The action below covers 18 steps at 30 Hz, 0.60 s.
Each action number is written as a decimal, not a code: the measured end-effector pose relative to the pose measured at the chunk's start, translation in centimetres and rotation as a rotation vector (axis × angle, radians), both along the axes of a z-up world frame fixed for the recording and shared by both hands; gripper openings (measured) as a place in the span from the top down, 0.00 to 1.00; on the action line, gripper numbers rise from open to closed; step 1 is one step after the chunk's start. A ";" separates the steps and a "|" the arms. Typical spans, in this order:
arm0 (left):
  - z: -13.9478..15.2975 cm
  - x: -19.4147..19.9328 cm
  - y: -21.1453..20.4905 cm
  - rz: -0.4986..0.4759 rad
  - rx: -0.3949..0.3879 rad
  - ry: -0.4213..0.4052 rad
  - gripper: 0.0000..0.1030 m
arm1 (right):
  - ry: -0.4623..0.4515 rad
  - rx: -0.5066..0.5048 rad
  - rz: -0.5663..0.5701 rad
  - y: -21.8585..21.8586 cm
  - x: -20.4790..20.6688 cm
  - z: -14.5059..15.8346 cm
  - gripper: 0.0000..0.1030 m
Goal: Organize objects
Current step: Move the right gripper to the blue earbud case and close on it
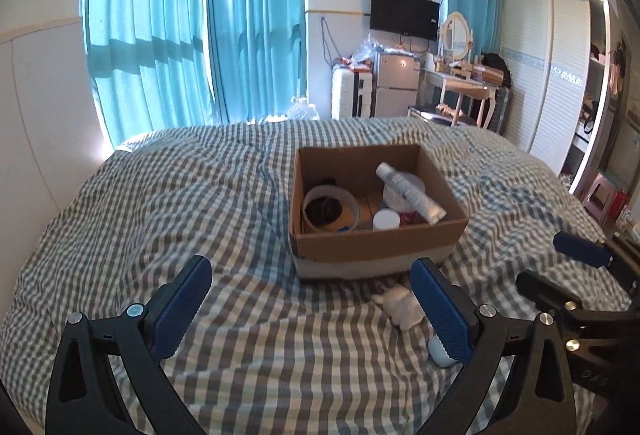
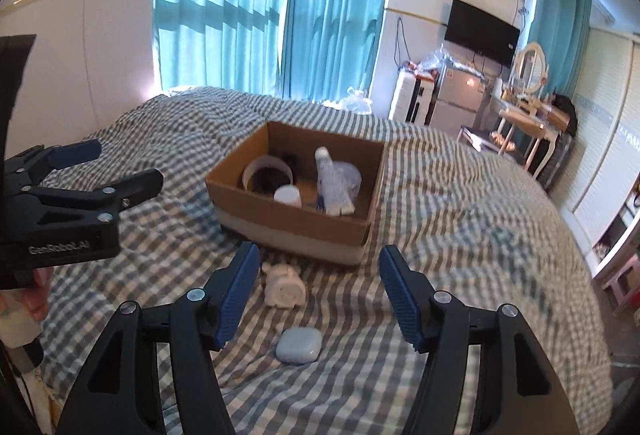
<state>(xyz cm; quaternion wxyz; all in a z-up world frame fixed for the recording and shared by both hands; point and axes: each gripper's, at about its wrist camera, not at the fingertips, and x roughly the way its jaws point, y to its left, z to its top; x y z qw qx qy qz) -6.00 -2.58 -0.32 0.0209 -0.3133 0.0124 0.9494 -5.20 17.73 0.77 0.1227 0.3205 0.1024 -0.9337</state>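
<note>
Most of the tidying looks done: the box (image 2: pixel 296 191) sits on the checked bed (image 2: pixel 460 235) with a tape roll (image 2: pixel 267 177), a white jar (image 2: pixel 288 195), a tube (image 2: pixel 330 179) and a clear tub (image 2: pixel 347 174) already inside it. There is something dark behind the tape roll too, but it's too murky to name.

Two things are left out on the cover. The white toy (image 2: pixel 285 285) lies just in front of the box's near wall, and the grey-blue case (image 2: pixel 299 345) lies nearer the camera, a little apart from the toy.

Right gripper (image 2: pixel 318 291) has its jaws apart, nothing between the pads. In its own view the case sits low between the fingers and the toy is just inside the left finger. My call: one of those two is next, likely the case, since it's centred.

Left gripper (image 1: pixel 310 309) is spread wide and empty as well, hovering over bare cover to the left of the box. The toy shows just by its right finger, the case peeking out behind that same finger.

So two pickups and two drops remain, as far as I can see. The box still has room in the middle.
</note>
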 end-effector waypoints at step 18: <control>-9.8 0.0 0.9 0.032 -0.040 -0.173 0.01 | -0.271 0.105 0.011 -0.9 -3.8 -11.3 0.39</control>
